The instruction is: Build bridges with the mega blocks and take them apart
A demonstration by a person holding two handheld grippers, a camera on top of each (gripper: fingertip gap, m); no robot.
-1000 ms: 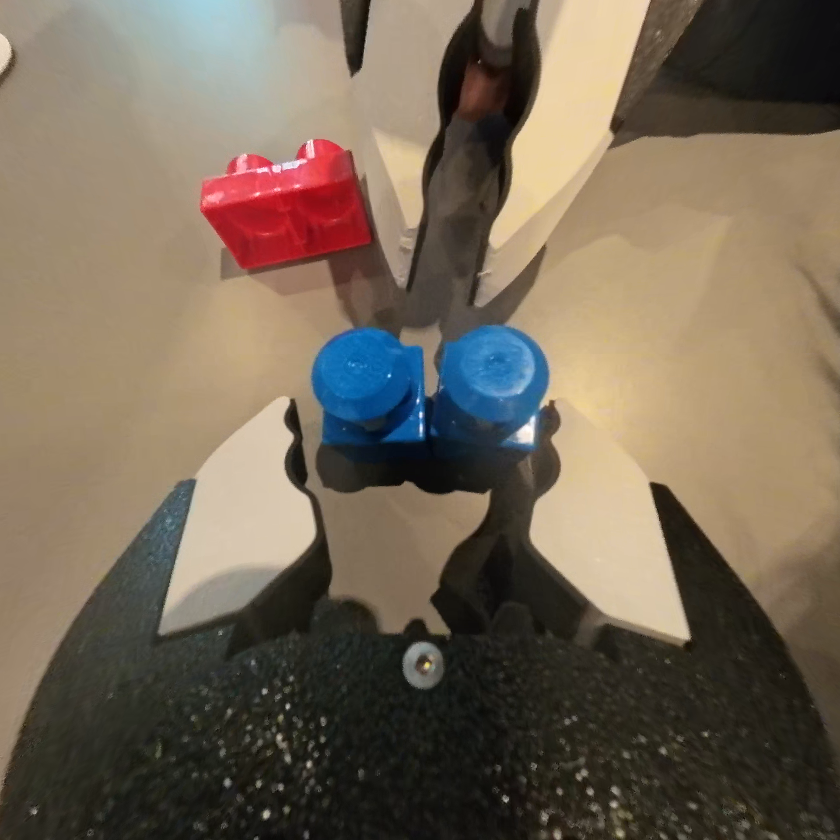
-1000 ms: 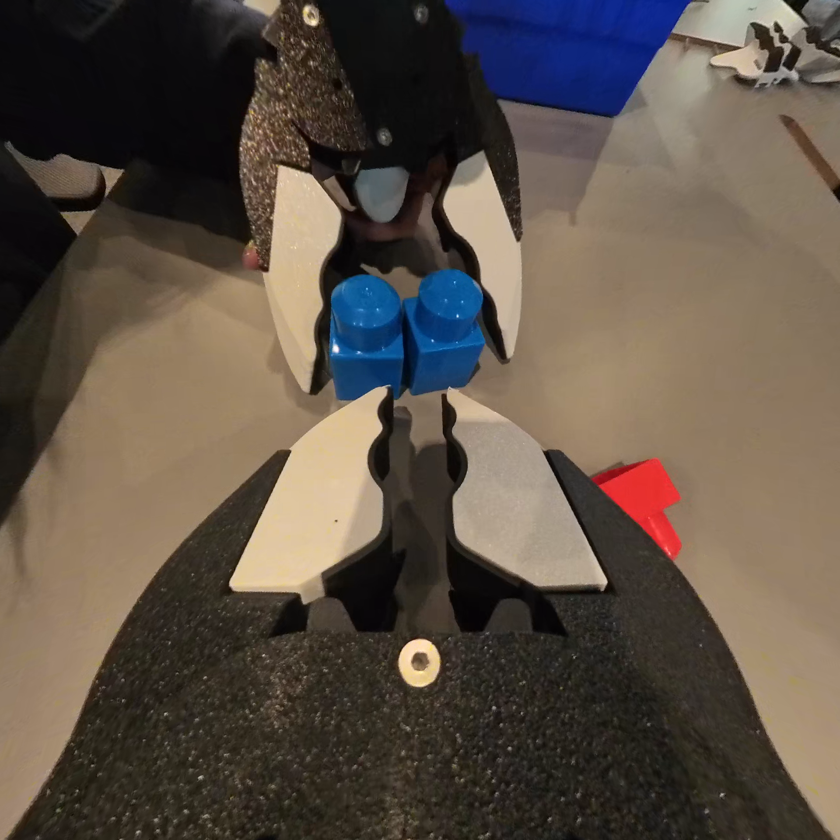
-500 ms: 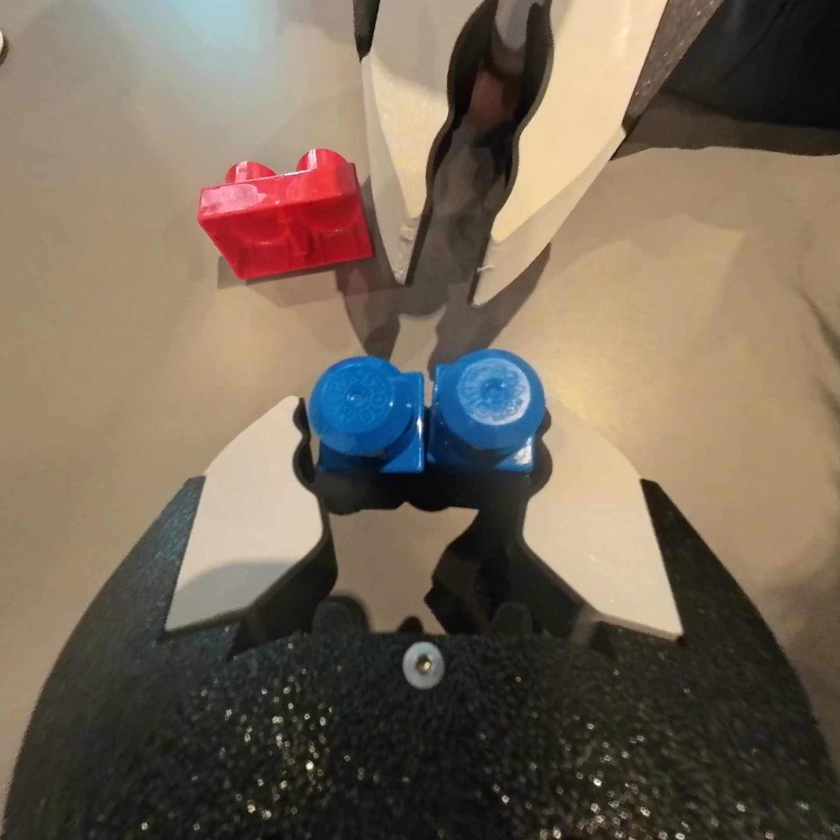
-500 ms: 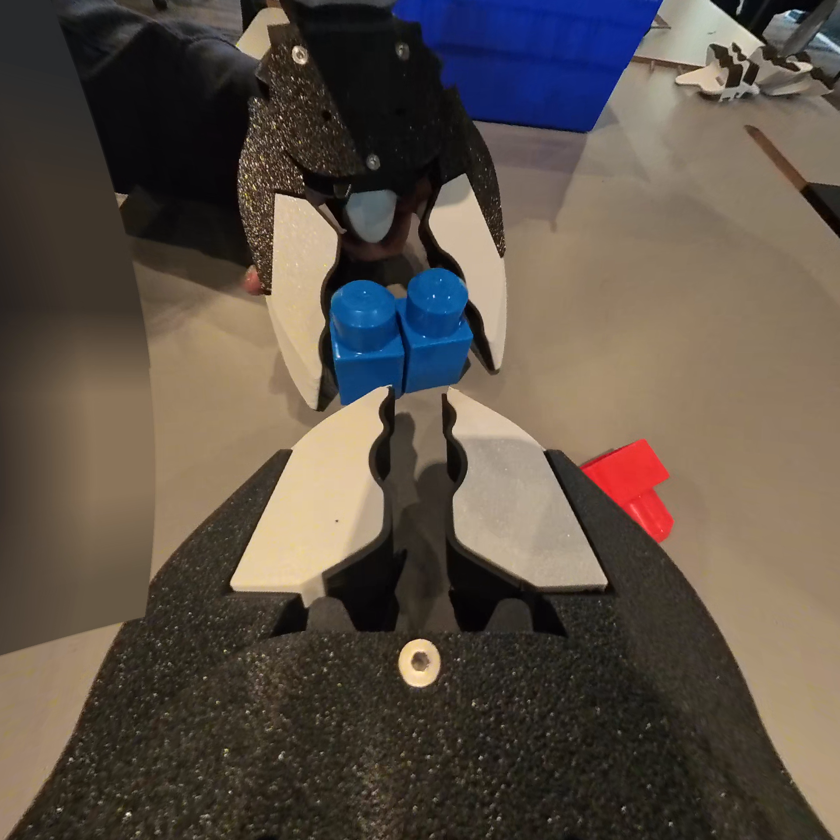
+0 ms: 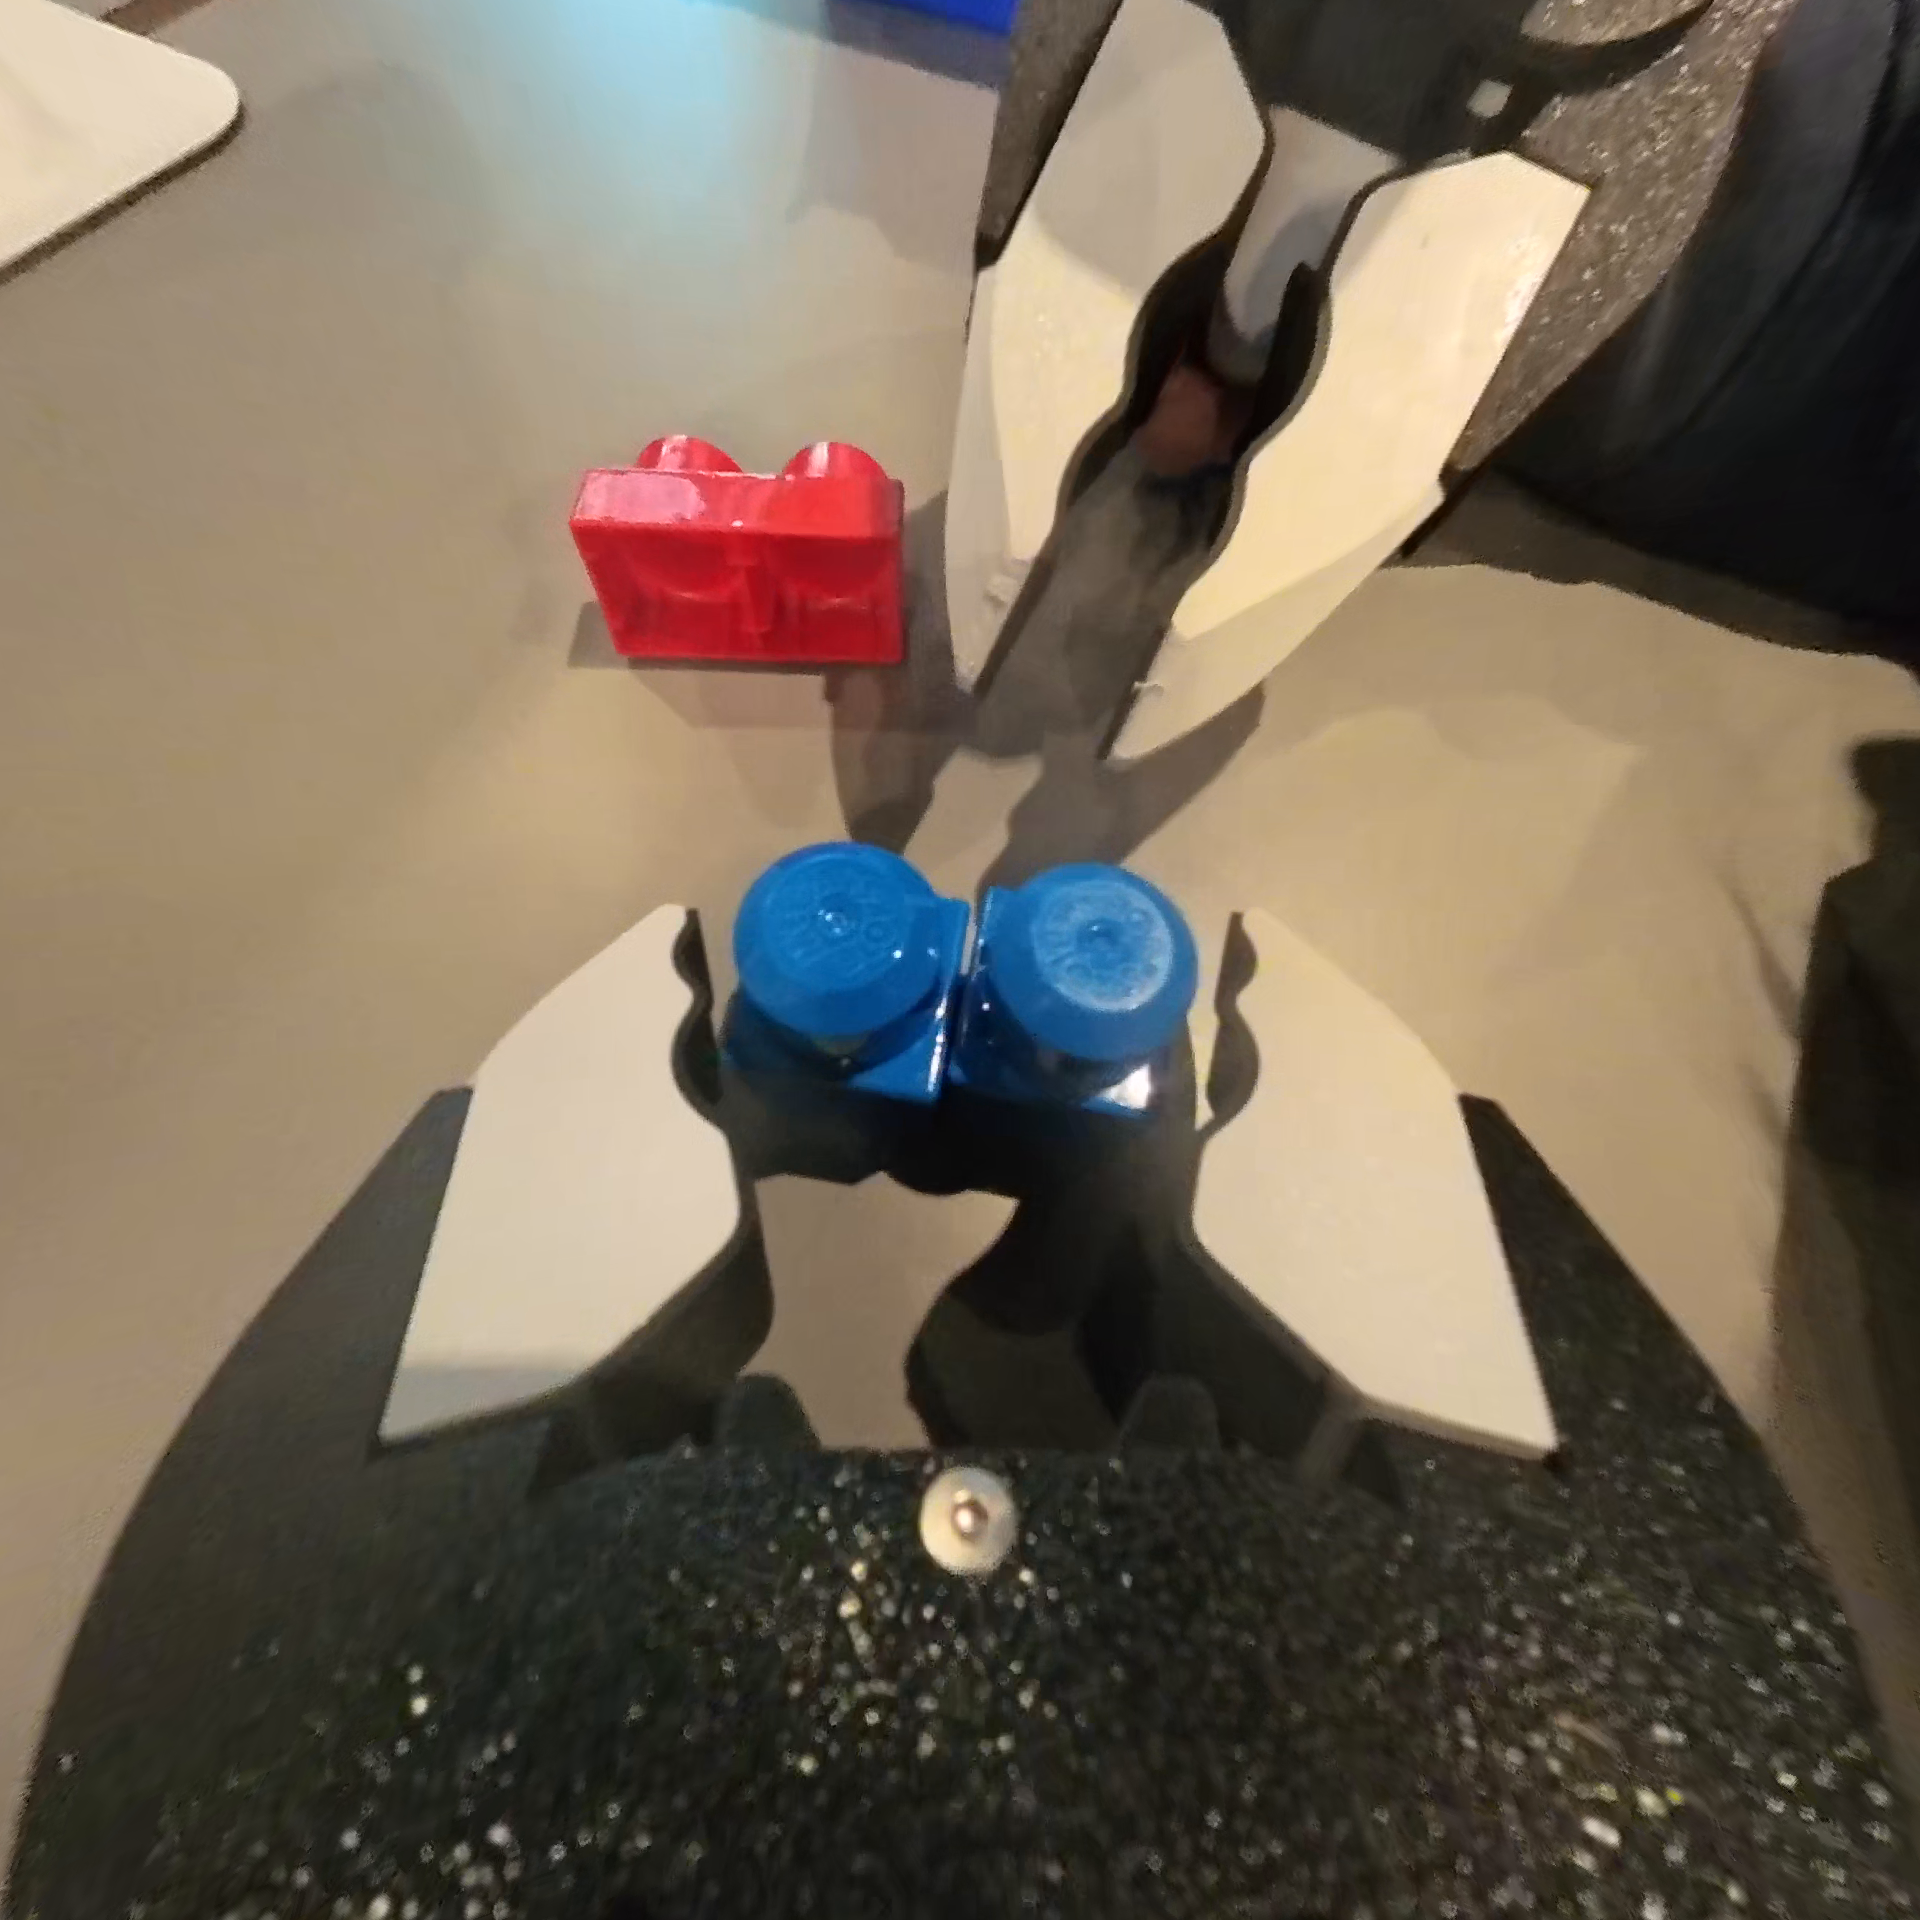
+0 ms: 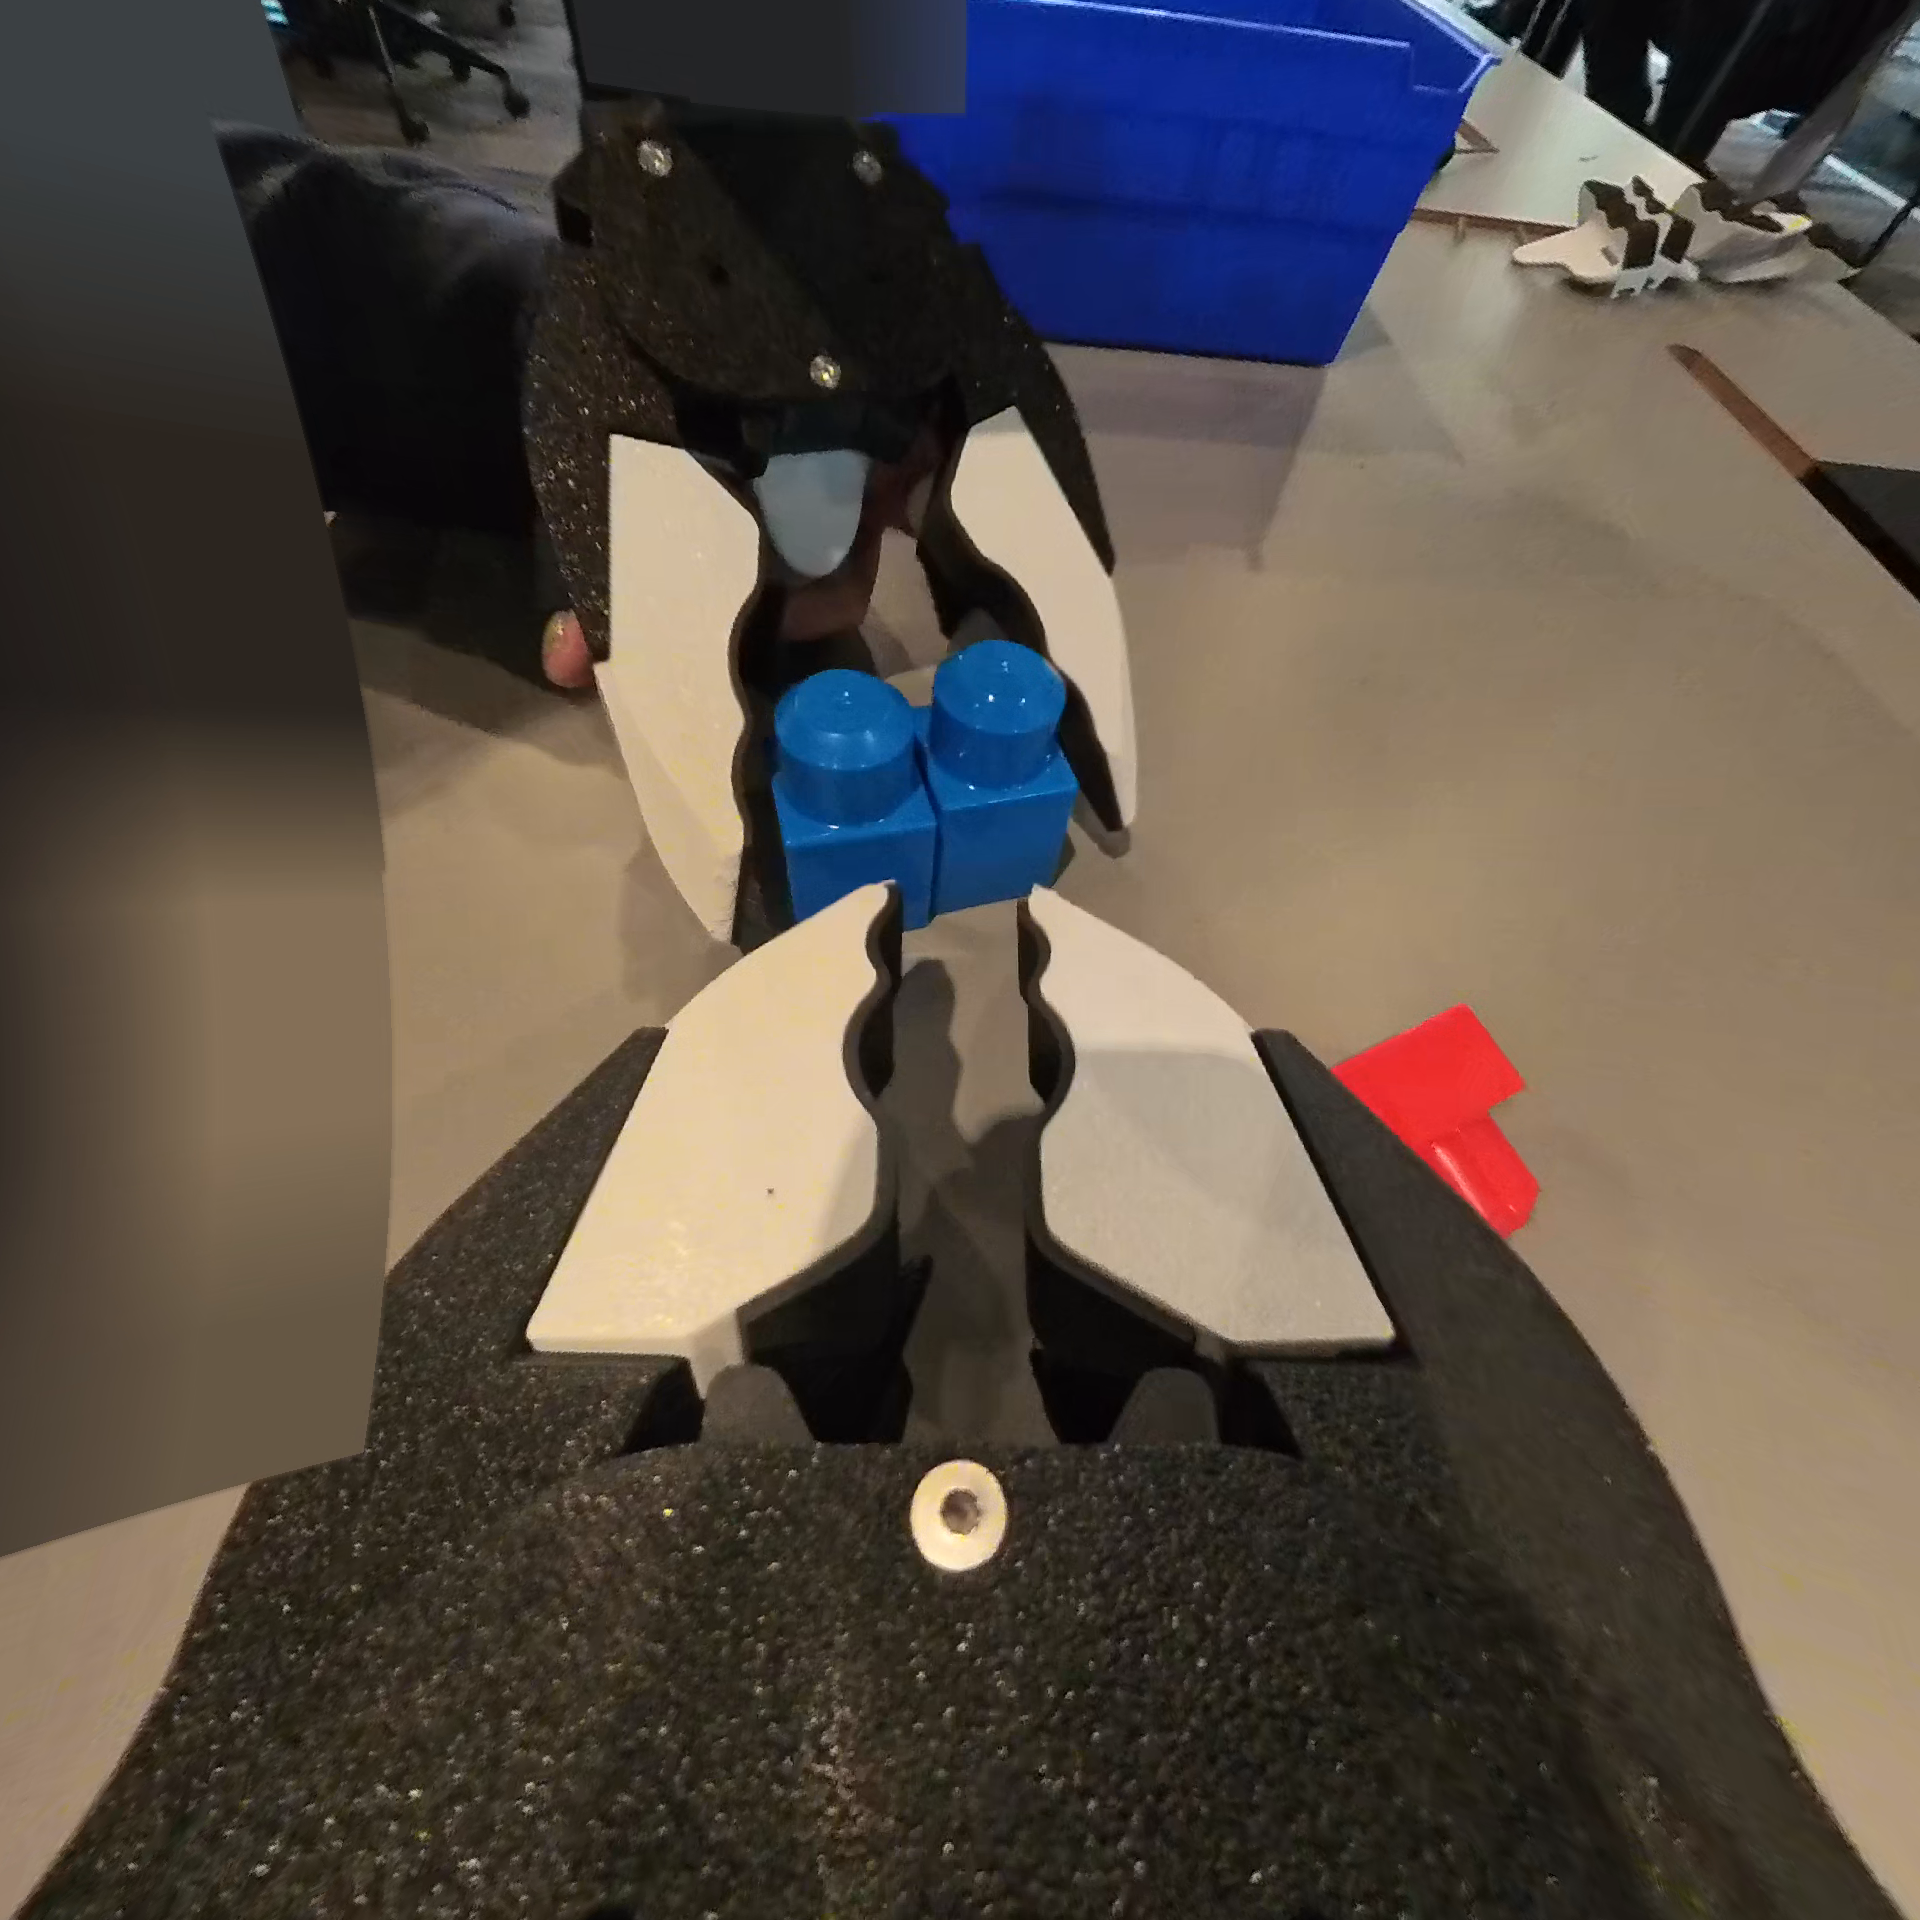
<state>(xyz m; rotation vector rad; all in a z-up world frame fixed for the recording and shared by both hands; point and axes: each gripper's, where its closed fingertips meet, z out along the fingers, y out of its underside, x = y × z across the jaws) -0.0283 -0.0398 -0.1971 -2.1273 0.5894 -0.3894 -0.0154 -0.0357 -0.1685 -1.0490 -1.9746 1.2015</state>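
Two blue single-stud blocks (image 5: 961, 997) stand side by side on the grey table (image 6: 1455, 727). My left gripper (image 5: 956, 925) straddles the pair, and its fingers close in on both outer sides. In the right wrist view the same blocks (image 6: 920, 800) sit between the left gripper's fingers (image 6: 675, 675). My right gripper (image 6: 956, 914) faces them from the opposite side, just short of them. Its jaws are a narrow gap apart and empty. It also shows in the left wrist view (image 5: 1060, 707). A red two-stud block (image 5: 743, 582) lies on its side to the left.
The red block (image 6: 1444, 1101) lies right of my right gripper. A blue bin (image 6: 1195, 208) stands at the back of the table, with cardboard cut-outs (image 6: 1662, 229) to its right. A person's dark sleeve (image 6: 416, 343) is behind the left gripper. A white board corner (image 5: 83, 135) is at the far left. The tips of both grippers are at nearly the same place. The red two-stud block (image 5: 743, 582) is about 8 cm from both grippers' fingertips.
The left jaws have drawn slightly closer around the blue blocks. The right gripper has backed off a little from them, with its jaw gap unchanged.
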